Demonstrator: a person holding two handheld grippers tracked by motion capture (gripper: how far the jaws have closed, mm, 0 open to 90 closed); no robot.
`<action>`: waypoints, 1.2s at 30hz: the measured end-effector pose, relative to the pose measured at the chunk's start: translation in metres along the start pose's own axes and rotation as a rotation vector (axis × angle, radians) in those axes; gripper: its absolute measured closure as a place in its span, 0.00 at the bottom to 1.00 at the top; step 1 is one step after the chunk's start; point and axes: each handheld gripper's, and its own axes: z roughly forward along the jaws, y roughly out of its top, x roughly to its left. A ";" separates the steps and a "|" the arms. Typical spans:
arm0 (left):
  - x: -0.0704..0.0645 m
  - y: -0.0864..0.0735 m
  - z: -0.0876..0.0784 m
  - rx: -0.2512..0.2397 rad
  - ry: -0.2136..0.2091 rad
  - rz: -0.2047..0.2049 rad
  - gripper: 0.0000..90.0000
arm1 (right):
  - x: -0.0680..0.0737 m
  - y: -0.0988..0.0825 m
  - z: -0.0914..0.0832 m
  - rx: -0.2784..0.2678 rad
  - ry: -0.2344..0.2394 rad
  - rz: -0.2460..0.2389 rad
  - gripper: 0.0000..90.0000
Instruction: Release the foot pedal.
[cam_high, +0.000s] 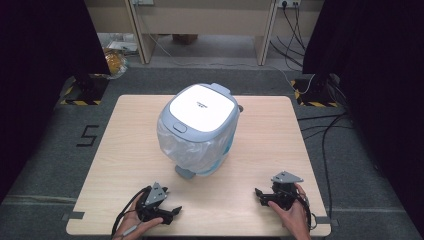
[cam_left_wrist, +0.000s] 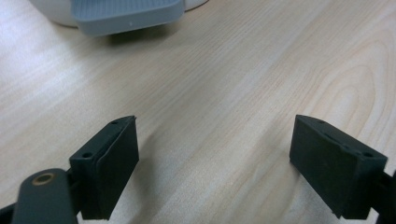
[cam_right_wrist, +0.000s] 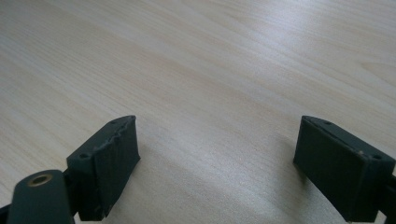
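Centrally, the wooden table carried a lidded bin with a plastic liner at mid-frame. Left gripper, lower left, was spread and empty; right gripper, lower right, likewise.

A pale wooden table stands on grey floor. At its middle sits a grey-and-white pedal bin lined with a clear bag, its grey pedal pointing toward the near edge.
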 end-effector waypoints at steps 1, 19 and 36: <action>0.000 0.000 0.000 0.002 -0.001 -0.001 0.16 | 0.000 0.000 0.000 0.000 0.000 0.000 0.15; 0.001 0.001 0.001 0.005 -0.011 -0.001 0.16 | 0.000 0.000 0.000 0.000 0.000 -0.001 0.15; 0.002 0.001 0.001 0.003 -0.009 -0.002 0.16 | 0.000 0.000 0.000 0.001 -0.001 0.001 0.15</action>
